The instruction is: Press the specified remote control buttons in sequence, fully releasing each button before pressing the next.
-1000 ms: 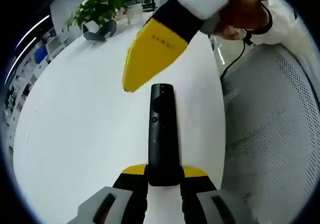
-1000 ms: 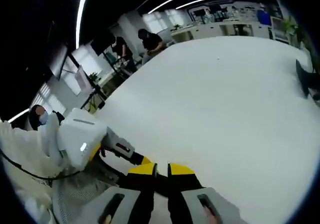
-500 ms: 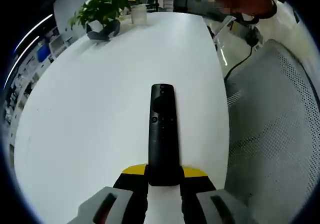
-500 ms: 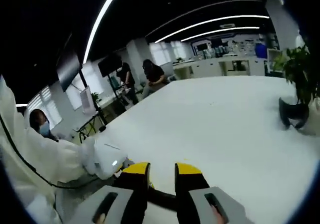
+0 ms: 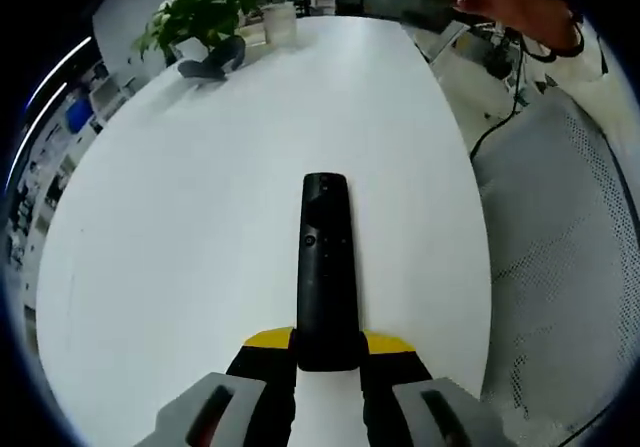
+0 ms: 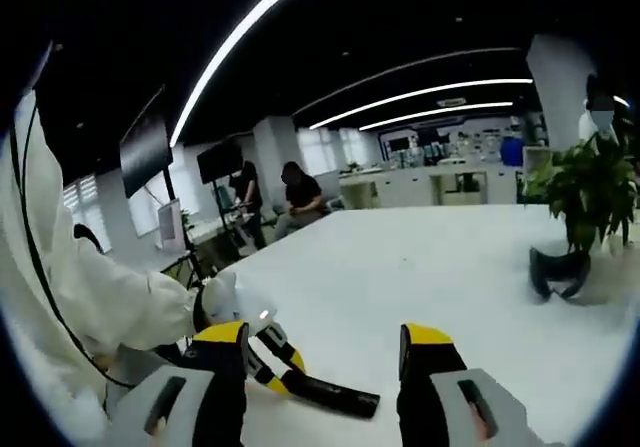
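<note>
A second ago my right tongs hung low over the remote, their yellow tip just above its far end in the left gripper view. Now they have lifted away from it, and a hand [image 5: 505,2] sits at the top edge of that view. The right gripper view has swung up to take in the room, and my right tongs [image 6: 330,352], nearly together a second ago, now stand wide apart with nothing between them.

My left tongs [image 5: 328,352] have not moved: they stay clamped on the near end of the remote [image 5: 326,267], which lies flat on the desk [image 5: 180,217] and points straight away from me. The remote is a slim black bar, matte, with rounded corners and small round buttons near its far end. The desk is a smooth, white, oval slab. The tongs have black arms with yellow tips.

In the right gripper view the remote [image 6: 335,399] lies low between my jaws, held from the left by the left tongs [image 6: 275,362]. A leafy green plant [image 6: 585,192] stands at the far right of the desk, a dark curved object [image 6: 555,272] beside it.
</note>
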The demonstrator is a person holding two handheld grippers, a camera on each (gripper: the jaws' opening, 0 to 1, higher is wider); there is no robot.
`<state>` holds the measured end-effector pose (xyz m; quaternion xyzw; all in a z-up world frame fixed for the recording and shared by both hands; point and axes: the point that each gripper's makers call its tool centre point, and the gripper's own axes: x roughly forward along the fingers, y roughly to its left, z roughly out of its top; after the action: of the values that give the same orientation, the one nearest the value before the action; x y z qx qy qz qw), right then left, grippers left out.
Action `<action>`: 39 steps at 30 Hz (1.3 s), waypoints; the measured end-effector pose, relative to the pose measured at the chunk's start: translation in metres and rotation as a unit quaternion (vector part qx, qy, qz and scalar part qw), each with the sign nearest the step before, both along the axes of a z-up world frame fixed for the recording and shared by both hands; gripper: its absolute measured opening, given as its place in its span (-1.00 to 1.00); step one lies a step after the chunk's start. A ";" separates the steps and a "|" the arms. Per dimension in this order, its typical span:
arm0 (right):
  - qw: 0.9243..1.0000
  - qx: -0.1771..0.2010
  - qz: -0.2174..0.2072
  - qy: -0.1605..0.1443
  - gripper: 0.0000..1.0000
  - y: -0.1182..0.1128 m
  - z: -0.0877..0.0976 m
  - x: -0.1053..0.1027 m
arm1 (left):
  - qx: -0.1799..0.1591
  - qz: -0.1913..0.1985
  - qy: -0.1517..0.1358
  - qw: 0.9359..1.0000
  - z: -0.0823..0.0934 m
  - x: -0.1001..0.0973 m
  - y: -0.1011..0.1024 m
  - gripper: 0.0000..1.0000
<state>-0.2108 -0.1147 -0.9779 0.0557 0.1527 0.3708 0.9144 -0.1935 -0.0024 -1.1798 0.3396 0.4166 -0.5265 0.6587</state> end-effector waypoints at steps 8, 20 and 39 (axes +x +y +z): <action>1.000 0.006 -0.014 0.015 0.55 -0.010 -0.004 0.003 | 0.017 -0.013 -0.007 1.000 0.004 0.031 0.009 -0.57; 0.999 0.010 -0.027 0.034 0.69 -0.016 -0.015 0.000 | 0.043 -0.032 -0.023 0.998 0.008 0.086 0.021 -0.57; 0.998 0.003 -0.050 0.044 0.83 -0.024 -0.026 0.011 | 0.074 -0.069 -0.045 0.994 0.006 0.169 0.024 -0.57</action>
<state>-0.1996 -0.1383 -1.0035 0.0824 0.1890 0.3226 0.9238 -0.0248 0.0211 -1.1736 0.4389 0.4001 -0.5223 0.6119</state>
